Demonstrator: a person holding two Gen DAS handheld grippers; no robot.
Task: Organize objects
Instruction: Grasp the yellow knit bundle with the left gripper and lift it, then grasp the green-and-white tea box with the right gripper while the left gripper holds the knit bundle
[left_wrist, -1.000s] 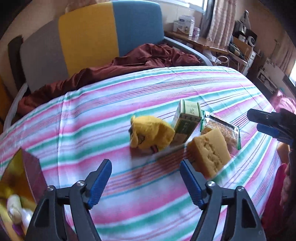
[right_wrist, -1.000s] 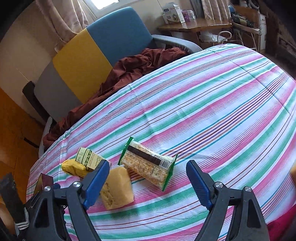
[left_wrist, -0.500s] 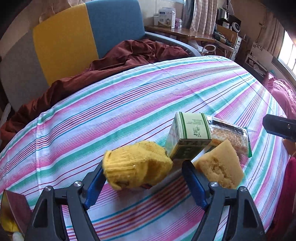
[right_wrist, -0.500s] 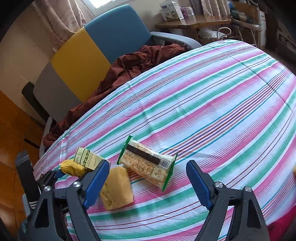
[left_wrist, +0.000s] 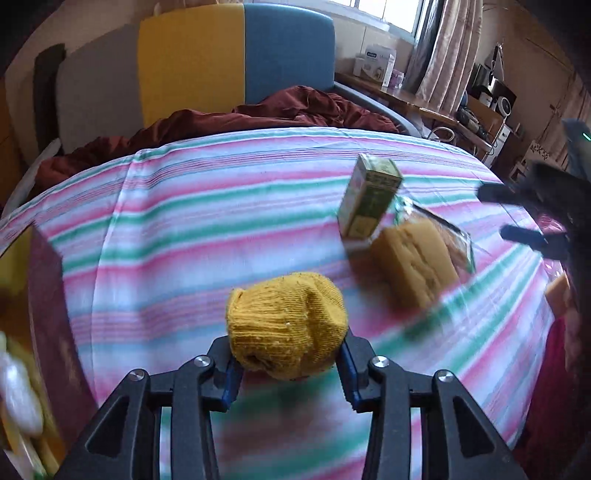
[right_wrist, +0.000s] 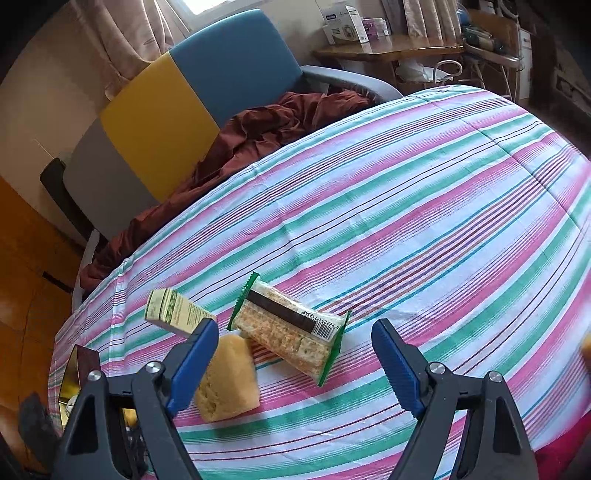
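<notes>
My left gripper (left_wrist: 288, 356) has a yellow knitted bundle (left_wrist: 286, 317) between its blue pads; the jaws are closing and both pads press into it. Behind it to the right, on the striped tablecloth (left_wrist: 184, 221), stand a green carton (left_wrist: 371, 194), a tan sponge-like block (left_wrist: 413, 266) and a cracker packet (left_wrist: 456, 240). My right gripper (right_wrist: 295, 328) hovers open over the cracker packet (right_wrist: 291, 332) without touching it. The tan block (right_wrist: 227, 380) and the green carton (right_wrist: 177, 312) lie beside its left finger. The right gripper (left_wrist: 496, 213) also shows at the right edge of the left wrist view.
An open gold and maroon box (left_wrist: 44, 295) with items inside sits at the table's left edge, also seen as the box (right_wrist: 79, 365) in the right wrist view. A yellow, blue and grey chair (right_wrist: 192, 96) draped with maroon cloth (right_wrist: 266, 125) stands behind the table.
My left gripper closed its jaws onto the yellow knitted bundle and drew it away from the green carton and tan block. The right gripper has not moved.
</notes>
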